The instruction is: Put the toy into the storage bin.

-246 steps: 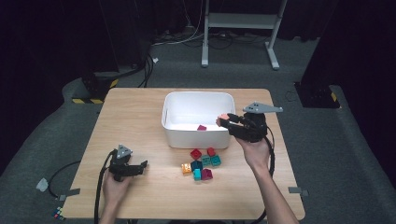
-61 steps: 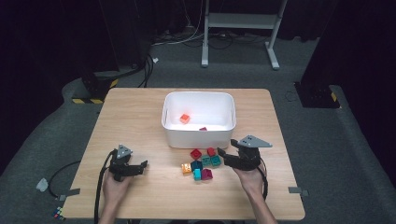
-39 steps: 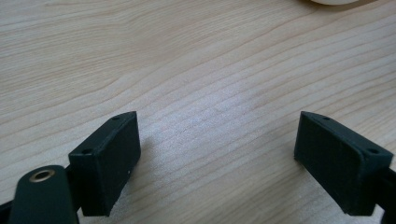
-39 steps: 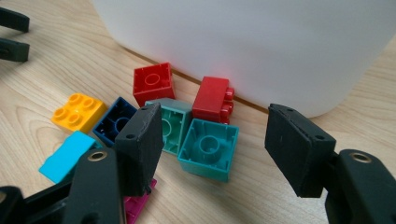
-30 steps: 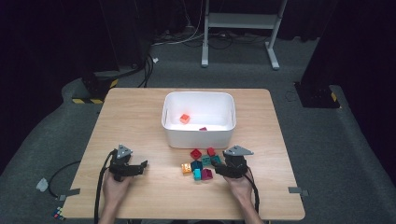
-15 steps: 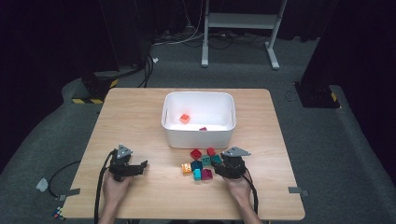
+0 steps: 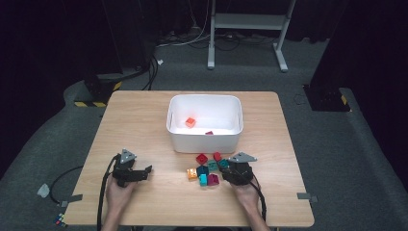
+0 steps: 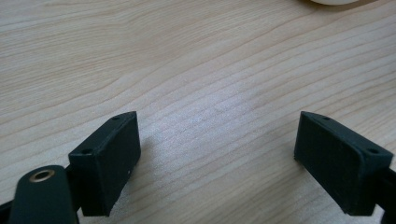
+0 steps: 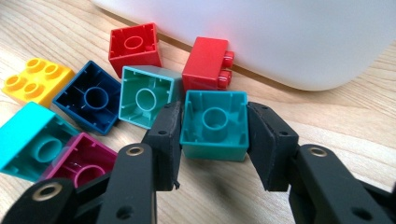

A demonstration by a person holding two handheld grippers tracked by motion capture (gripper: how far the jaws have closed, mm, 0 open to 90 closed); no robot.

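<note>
At frame centre, the right gripper (image 9: 215, 140), its jaws just closing, clamps a teal brick (image 9: 215, 125) below the white bin (image 9: 289, 37) on the tabletop (image 9: 355, 135).

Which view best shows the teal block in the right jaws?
Right gripper view: the teal block sits hollow side up, both pads against its sides as the jaws have just been closing. In the high view it is a small speck at the right gripper.

My wooden counter (image 7: 144, 120), with a tub and loose bricks on it

Ahead of my right hand-held gripper (image 9: 215, 135) the white tub (image 7: 204, 139) sits on the counter. A teal brick (image 9: 215, 125) lies between its jaws; beside it, toward my left hand-held gripper (image 8: 217, 154), lie red (image 9: 134, 43), green (image 9: 147, 95), navy (image 9: 91, 102), yellow (image 9: 35, 80), cyan (image 9: 32, 140) and magenta (image 9: 81, 161) bricks. Bare wood lies under my left one.
</note>
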